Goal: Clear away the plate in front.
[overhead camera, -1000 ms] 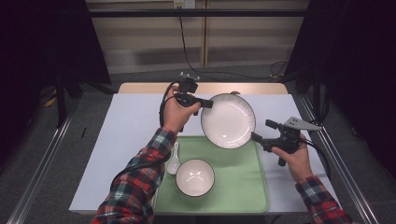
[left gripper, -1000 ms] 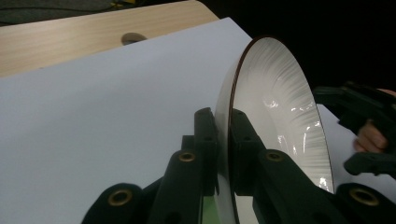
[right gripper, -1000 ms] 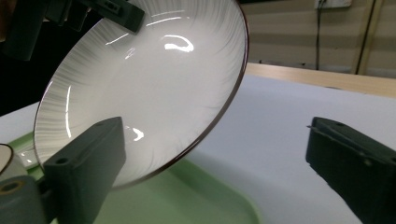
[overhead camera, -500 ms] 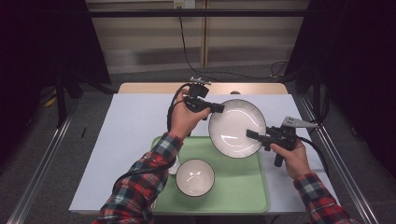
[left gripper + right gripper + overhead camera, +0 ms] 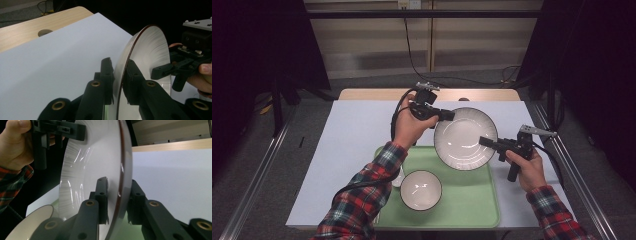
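Plate (image 5: 465,138) hangs in the air between both hands, tilted up on edge above the far right corner of the green tray (image 5: 472,205). Seen from the high view, the left gripper (image 5: 450,115) has it by the rim at about ten o'clock, and the right gripper (image 5: 484,141) has it at about three o'clock. In the left gripper view the two black jaws stand close on either side of the thin dark-edged rim (image 5: 119,85), pinching it. In the right gripper view the jaws likewise sit against both faces of the plate (image 5: 100,162), and they have just been closing onto it, with the rim between them. So each claw is nearly closed and gripping the same plate.

My reading is that this is a hand-over: the right hand has just taken its hold while the left has not let go. The next move probably calls for the left jaws to ease apart and draw back toward nine o'clock, clear of the rim, without knocking the plate. The right grip then has to carry the whole weight from one edge, so a firm pinch matters. White bowl (image 5: 421,189) sits on the tray at about seven o'clock from the plate, well apart from it, on the white table cover (image 5: 347,145).
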Action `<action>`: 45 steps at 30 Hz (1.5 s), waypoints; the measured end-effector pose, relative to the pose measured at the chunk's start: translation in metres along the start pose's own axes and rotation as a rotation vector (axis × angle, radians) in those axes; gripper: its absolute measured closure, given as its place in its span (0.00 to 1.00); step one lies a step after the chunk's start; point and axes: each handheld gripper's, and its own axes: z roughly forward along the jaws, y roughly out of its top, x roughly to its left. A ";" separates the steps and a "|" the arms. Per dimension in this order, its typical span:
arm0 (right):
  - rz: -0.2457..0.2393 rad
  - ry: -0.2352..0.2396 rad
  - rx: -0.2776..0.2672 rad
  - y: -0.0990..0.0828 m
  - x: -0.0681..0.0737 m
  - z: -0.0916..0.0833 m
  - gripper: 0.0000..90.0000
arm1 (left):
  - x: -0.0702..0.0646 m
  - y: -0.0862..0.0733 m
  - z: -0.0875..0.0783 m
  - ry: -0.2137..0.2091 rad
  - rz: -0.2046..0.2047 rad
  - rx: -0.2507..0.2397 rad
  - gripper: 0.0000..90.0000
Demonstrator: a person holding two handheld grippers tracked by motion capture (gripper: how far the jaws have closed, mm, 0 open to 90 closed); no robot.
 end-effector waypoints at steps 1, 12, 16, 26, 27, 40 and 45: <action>0.014 -0.003 -0.002 0.000 0.000 0.000 0.85 | 0.000 0.000 0.000 -0.003 -0.003 -0.005 0.88; 0.072 -0.064 -0.022 0.006 0.008 -0.008 0.91 | -0.001 -0.001 0.003 -0.009 0.033 -0.027 0.84; 0.084 -0.076 -0.023 0.006 0.008 -0.008 0.91 | 0.001 -0.002 0.004 -0.023 0.001 -0.036 0.83; 0.099 -0.079 -0.023 0.007 0.007 -0.010 0.91 | 0.014 -0.012 0.000 0.007 0.005 -0.086 0.54; 0.099 -0.084 -0.025 0.007 0.007 -0.010 0.91 | 0.015 -0.013 -0.002 0.017 0.010 -0.105 0.49; 0.112 -0.100 -0.023 0.005 0.006 -0.010 0.91 | 0.029 -0.028 -0.026 0.082 -0.008 -0.131 0.18; 0.117 -0.108 -0.024 0.006 0.006 -0.012 0.91 | 0.034 -0.037 -0.037 0.109 -0.009 -0.139 0.14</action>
